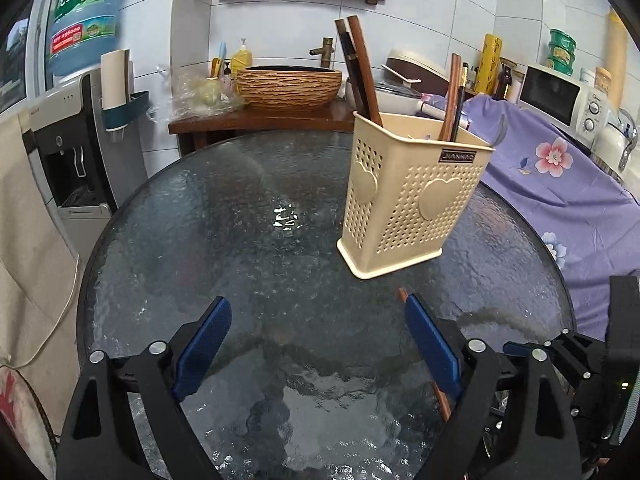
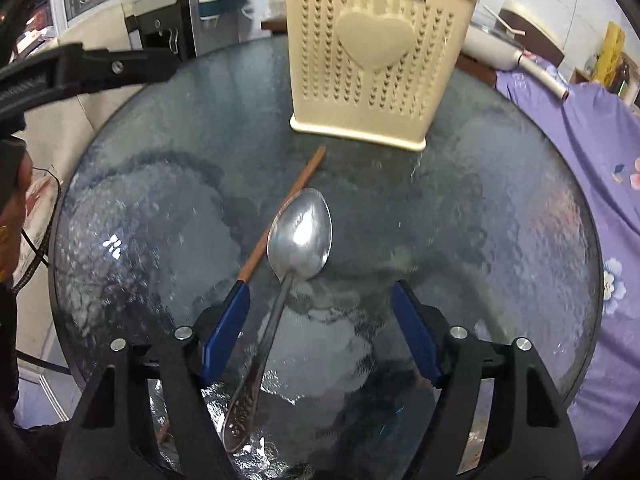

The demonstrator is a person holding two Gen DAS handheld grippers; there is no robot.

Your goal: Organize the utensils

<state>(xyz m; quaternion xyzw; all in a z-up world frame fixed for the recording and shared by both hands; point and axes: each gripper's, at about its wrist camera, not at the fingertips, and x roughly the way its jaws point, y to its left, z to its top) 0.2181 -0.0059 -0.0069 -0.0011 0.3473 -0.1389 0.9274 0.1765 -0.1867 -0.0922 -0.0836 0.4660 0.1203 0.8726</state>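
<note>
Right wrist view: on the glass tabletop (image 2: 500,220) the holder (image 2: 376,60) stands upright with chopsticks already in it; a spoon (image 2: 300,232) and one chopstick (image 2: 288,208) lie loose before it. Pick-up stage, I judge. The right claw (image 2: 320,320) gapes around the spoon's handle without pinching; it must close next. The left claw (image 1: 316,340) is open, empty.

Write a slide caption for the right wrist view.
Open right gripper above metal spoon and brown wooden chopstick near cream perforated utensil holder.
</note>
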